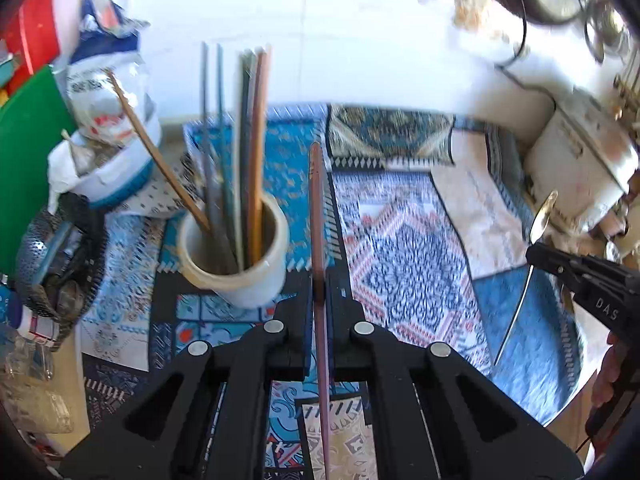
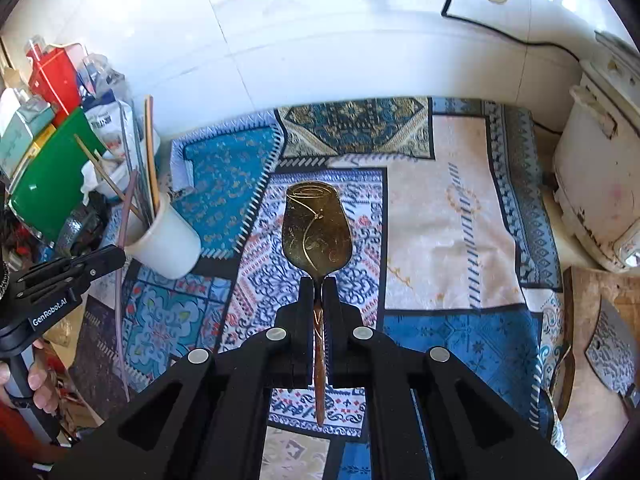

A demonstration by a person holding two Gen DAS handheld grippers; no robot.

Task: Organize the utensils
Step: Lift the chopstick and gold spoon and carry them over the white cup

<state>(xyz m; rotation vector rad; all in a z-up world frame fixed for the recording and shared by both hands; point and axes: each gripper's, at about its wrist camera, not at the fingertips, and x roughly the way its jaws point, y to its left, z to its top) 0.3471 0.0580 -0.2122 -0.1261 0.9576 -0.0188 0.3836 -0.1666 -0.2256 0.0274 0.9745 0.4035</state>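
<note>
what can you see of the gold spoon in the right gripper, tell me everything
The gold spoon looks like tarnished metal, with a wide, shovel-shaped bowl, squared at the tip, engraved with thin curling lines. Its narrow neck is pinched between the shut jaws of the right gripper, and a slim coppery handle runs back below them. It is held clear above the patterned cloth, bowl pointing away and face toward the camera. In the left wrist view it shows edge-on, thin and slightly curved. Only the jaws touch it.

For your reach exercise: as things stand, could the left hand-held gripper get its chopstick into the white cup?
Probably yes. The left hand-held gripper is shut on the chopstick, and the cup stands close by with its mouth open. The sticks already in it fill the middle and lean left, leaving room on the right.
</note>
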